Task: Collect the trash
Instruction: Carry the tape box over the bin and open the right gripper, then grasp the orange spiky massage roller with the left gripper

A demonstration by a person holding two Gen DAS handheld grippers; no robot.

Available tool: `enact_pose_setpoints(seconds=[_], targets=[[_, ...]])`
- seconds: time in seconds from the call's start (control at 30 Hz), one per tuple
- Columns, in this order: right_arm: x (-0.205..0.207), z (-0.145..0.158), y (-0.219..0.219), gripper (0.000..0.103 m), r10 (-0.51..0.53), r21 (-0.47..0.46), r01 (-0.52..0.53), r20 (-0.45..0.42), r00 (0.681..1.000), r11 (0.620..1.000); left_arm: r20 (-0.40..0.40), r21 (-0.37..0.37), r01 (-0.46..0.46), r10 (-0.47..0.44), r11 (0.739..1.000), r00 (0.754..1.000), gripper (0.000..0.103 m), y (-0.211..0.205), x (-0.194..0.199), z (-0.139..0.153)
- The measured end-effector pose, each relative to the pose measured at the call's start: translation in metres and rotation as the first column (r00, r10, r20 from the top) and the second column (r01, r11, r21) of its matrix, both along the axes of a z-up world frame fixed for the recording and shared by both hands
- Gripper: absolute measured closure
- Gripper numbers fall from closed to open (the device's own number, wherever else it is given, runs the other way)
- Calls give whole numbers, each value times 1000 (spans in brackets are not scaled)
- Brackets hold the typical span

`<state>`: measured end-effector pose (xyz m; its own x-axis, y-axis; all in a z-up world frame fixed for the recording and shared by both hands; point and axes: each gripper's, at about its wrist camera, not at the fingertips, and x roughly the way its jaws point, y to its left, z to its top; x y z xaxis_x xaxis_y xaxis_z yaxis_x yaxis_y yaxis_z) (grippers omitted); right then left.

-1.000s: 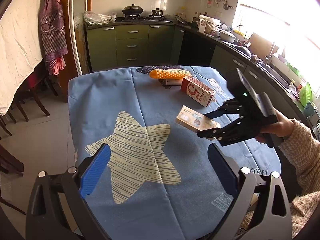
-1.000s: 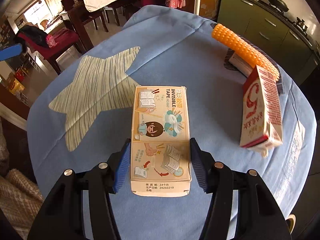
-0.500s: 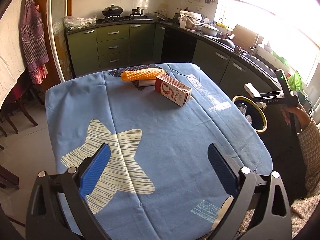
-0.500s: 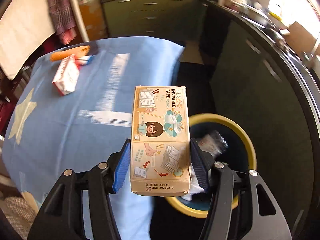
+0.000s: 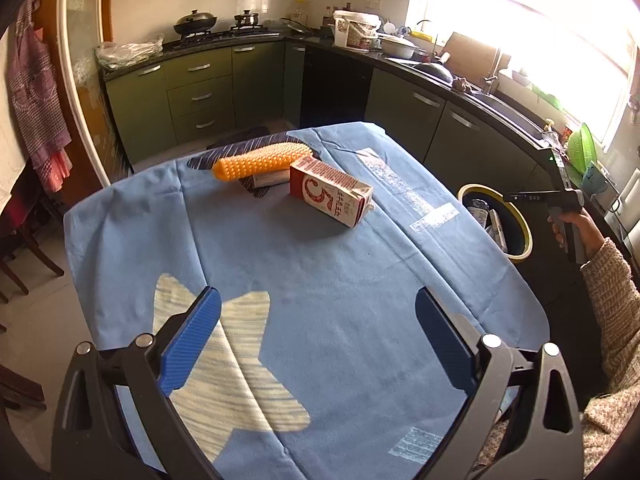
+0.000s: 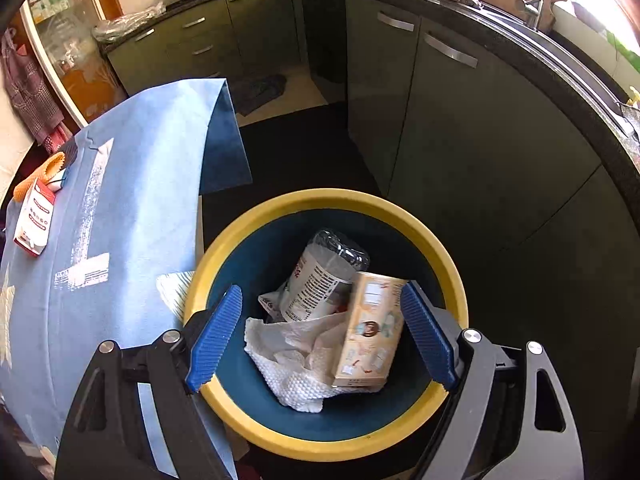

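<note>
1. I held my right gripper (image 6: 322,336) directly over the yellow-rimmed bin (image 6: 448,256), pointing steeply down, so that whatever left it would fall inside and not on the floor.
2. Its jaws had just been opening and stood wide; the blue pads touched nothing. The tape box (image 6: 366,330) lay below them in the bin, leaning on a plastic bottle (image 6: 326,270) and a crumpled paper towel (image 6: 292,360).
3. The bin stood on the floor just beside the worktop (image 5: 320,280) edge, which I judge made each trip from cloth to bin short.
4. My left gripper (image 5: 318,344) hovered above the blue cloth with its jaws wide and empty, aimed toward the far end, ready, as I judge it, for the next piece.
5. Waiting there on the worktop were the red-and-white carton (image 5: 330,192) on its side, and close behind it the orange nubbed brush (image 5: 260,160), lying over a small flat item I could not identify.
6. I reckoned the task was partly done, with the carton the likely next pickup; whether the brush counted as trash I could not tell.
</note>
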<state>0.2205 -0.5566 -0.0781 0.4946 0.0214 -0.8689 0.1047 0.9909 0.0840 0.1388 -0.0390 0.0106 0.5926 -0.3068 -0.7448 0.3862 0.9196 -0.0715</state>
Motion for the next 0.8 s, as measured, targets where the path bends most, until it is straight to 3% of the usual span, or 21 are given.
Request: enact_pose_setpoints(seconds=[0.23, 0.43, 0.6, 0.73, 0.8], targets=[[0, 13, 37, 22, 80, 8, -80, 20, 997, 997, 85, 101, 84, -92, 991, 992, 10, -8, 97, -3], [0, 13, 60, 22, 140, 8, -140, 4, 990, 990, 51, 55, 65, -68, 996, 996, 13, -2, 181, -36], [3, 11, 68, 22, 162, 7, -162, -13, 987, 987, 38, 106, 103, -108, 989, 993, 27, -12, 213, -57], [6, 10, 68, 22, 167, 22, -167, -16, 986, 986, 34, 154, 132, -139, 979, 990, 28, -16, 222, -68], [7, 10, 69, 22, 169, 29, -169, -17, 985, 985, 32, 164, 143, -150, 976, 988, 33, -16, 225, -71]])
